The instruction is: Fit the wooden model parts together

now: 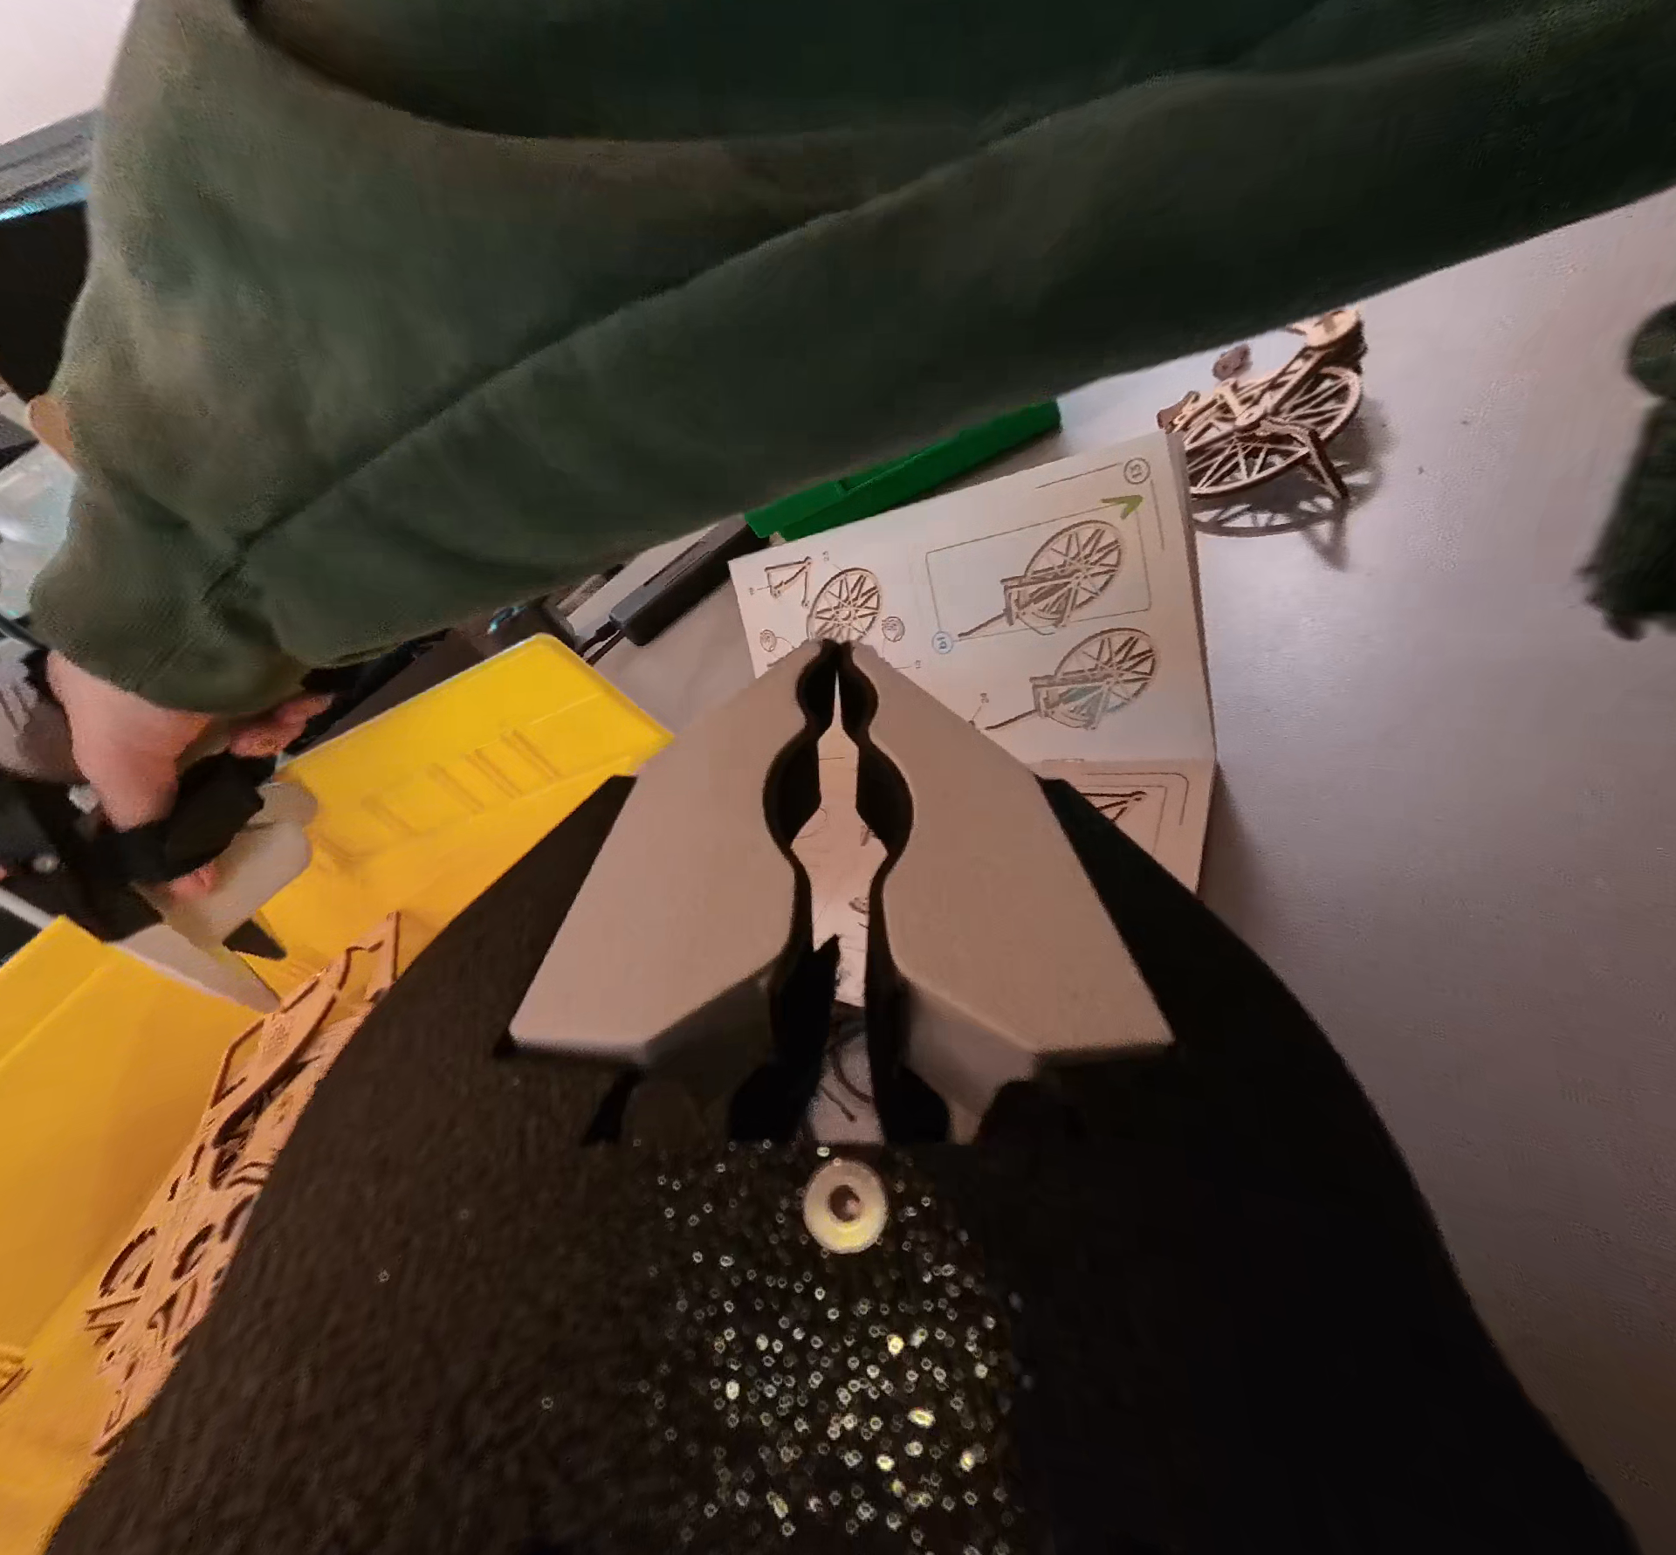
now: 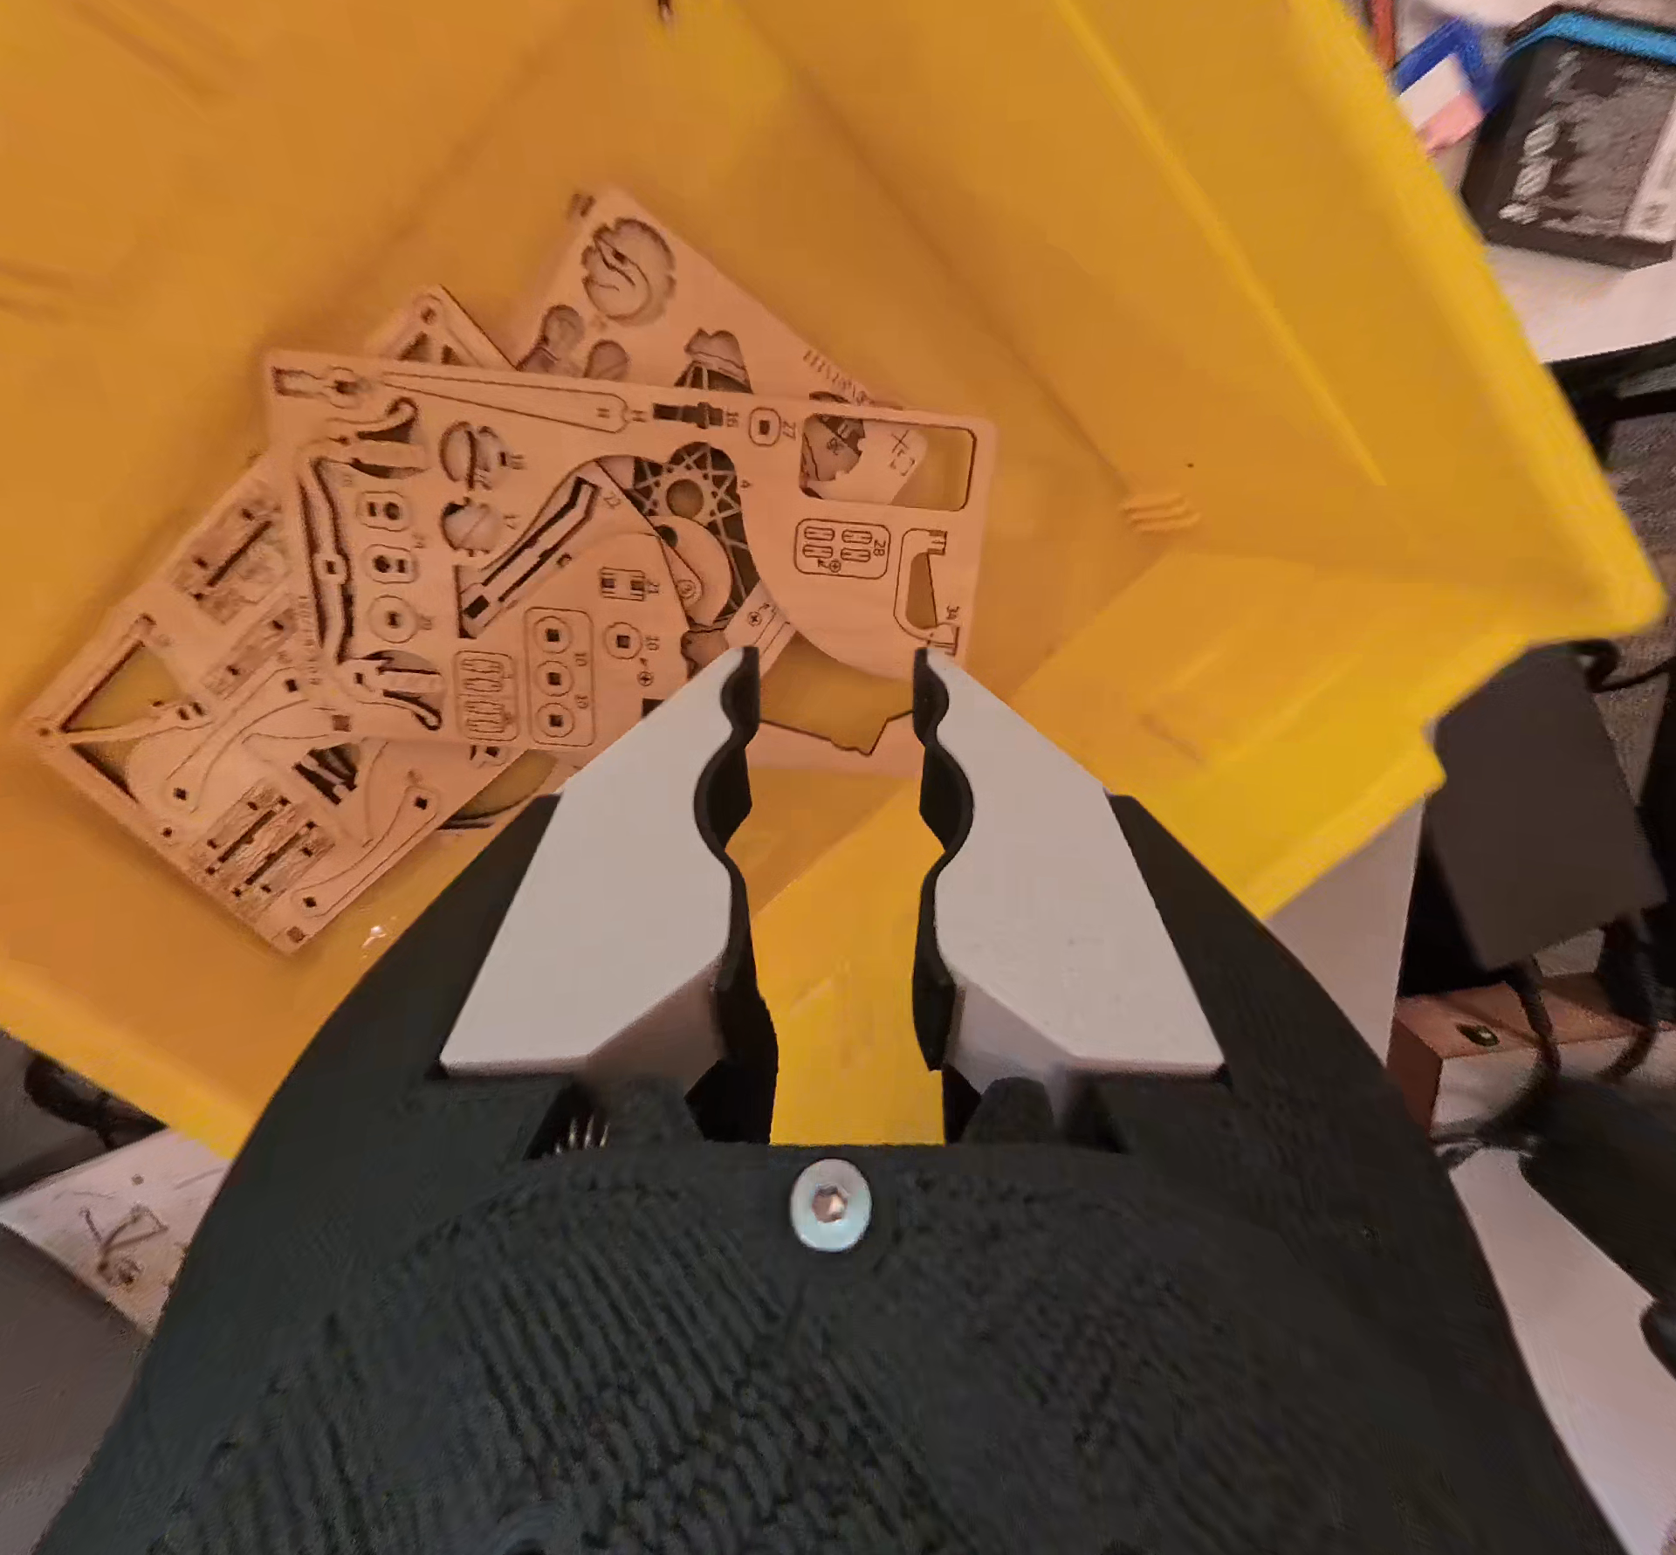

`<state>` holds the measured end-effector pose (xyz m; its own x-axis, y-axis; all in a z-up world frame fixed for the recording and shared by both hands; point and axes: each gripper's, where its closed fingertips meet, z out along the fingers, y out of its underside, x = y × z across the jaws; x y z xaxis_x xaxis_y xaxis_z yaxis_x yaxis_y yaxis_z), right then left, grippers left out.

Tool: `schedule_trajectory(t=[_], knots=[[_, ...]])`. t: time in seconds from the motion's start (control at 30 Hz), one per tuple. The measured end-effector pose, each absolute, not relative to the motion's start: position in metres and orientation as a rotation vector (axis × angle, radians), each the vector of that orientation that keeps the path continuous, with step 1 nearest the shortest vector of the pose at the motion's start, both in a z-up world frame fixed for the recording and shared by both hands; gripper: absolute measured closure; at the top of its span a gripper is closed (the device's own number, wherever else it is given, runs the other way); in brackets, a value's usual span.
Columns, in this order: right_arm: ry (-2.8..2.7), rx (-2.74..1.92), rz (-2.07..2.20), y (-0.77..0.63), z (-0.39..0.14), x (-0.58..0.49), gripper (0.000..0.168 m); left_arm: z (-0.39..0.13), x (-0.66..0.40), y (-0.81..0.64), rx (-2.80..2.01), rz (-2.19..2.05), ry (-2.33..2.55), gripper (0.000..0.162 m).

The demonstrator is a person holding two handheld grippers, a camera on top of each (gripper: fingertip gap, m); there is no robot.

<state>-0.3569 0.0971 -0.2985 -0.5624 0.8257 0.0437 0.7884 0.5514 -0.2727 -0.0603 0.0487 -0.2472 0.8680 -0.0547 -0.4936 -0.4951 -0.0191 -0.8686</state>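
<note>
My right gripper (image 2: 834, 661) is open and empty, reaching into a yellow bin (image 2: 1179, 332). Several laser-cut wooden part sheets (image 2: 544, 568) lie stacked on the bin floor, just beyond my fingertips. My left gripper (image 1: 836, 651) is shut and empty, hovering over a folded instruction sheet (image 1: 1043, 604) on the grey table. A partly built wooden model with spoked wheels (image 1: 1270, 414) stands at the far right of the table. The wooden sheets (image 1: 227, 1167) and the yellow bin (image 1: 472, 768) also show at the left in the left wrist view.
A person's green sleeve (image 1: 635, 241) crosses the left wrist view above the table, its hand (image 1: 136, 749) holding the other gripper's handle. A green plastic piece (image 1: 907, 468) and a black device (image 1: 671, 595) lie behind the instruction sheet. Boxes and cables (image 2: 1578, 151) clutter the bin's right.
</note>
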Motion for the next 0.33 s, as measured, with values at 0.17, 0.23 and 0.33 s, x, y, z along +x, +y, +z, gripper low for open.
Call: schedule_trajectory(t=[0.17,0.23,0.33], knots=[[-2.733,-1.305,0.066,0.101,-0.313,-0.364,0.115,-0.249,-0.060,0.049,-1.575,0.353,0.448,0.162],[-2.785,-1.303,-0.082,0.107,-0.318,-0.360,0.110,-0.250,-0.060,0.049,-1.579,0.344,0.443,0.162],[-2.819,-1.285,-0.231,0.112,-0.325,-0.360,0.107,-0.250,-0.061,0.049,-1.581,0.331,0.435,0.162]])
